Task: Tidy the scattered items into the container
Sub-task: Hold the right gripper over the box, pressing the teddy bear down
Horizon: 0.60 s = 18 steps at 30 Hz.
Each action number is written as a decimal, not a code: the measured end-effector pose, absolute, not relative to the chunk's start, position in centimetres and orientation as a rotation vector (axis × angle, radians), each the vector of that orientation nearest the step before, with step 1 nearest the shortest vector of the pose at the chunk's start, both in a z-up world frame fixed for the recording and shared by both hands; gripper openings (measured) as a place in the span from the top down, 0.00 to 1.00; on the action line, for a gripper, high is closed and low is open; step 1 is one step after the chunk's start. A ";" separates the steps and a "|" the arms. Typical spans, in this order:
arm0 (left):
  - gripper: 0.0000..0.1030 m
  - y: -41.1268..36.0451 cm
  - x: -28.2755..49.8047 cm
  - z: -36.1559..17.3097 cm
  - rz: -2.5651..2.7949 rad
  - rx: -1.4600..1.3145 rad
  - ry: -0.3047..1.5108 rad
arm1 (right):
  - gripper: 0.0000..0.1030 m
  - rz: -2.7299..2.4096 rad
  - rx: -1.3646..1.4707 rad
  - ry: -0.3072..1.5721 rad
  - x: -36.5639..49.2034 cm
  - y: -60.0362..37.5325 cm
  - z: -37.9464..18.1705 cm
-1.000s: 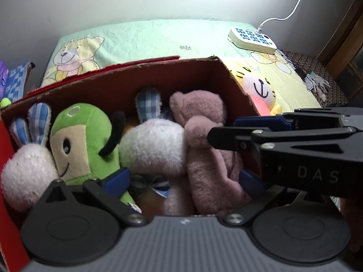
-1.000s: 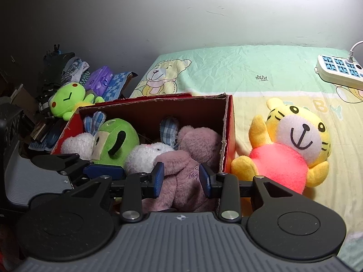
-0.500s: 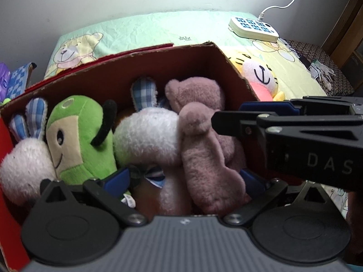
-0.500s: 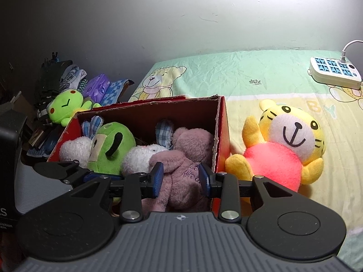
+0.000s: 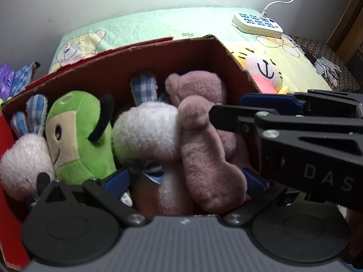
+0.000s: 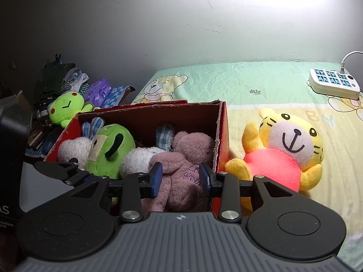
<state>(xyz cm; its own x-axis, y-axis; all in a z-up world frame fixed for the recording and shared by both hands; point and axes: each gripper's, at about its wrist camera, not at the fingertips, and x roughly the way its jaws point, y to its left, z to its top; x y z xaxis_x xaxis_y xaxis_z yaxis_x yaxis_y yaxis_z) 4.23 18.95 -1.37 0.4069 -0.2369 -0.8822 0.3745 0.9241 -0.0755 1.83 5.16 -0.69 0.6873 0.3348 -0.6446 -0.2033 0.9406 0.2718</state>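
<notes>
Left tool (image 5: 185, 180) and right tool (image 6: 180, 179) released, risks popping pink plush bear (image 6: 188, 145) out of packed red cardboard box (image 6: 224, 136) cramming yellow plush tiger (image 6: 283, 154) in.

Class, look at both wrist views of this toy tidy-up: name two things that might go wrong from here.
1. The red cardboard box already looks crowded with the mauve plush bear and other toys, so the yellow tiger plush in a pink shirt, lying outside beside it, may not fit or may spill out.
2. The right gripper and left gripper work close together over the box and may collide.
</notes>
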 end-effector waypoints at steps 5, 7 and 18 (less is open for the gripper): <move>0.01 18.9 4.1 -1.5 -0.372 0.138 1.084 | 0.63 0.307 0.204 0.745 1.7 4.9 -0.8; 0.01 18.8 4.0 -1.4 -0.362 0.138 1.085 | 0.63 0.307 0.202 0.743 1.6 4.9 -0.8; 0.01 18.9 4.4 -1.8 -0.339 0.087 1.159 | 0.63 0.316 0.192 0.727 1.4 4.9 -0.9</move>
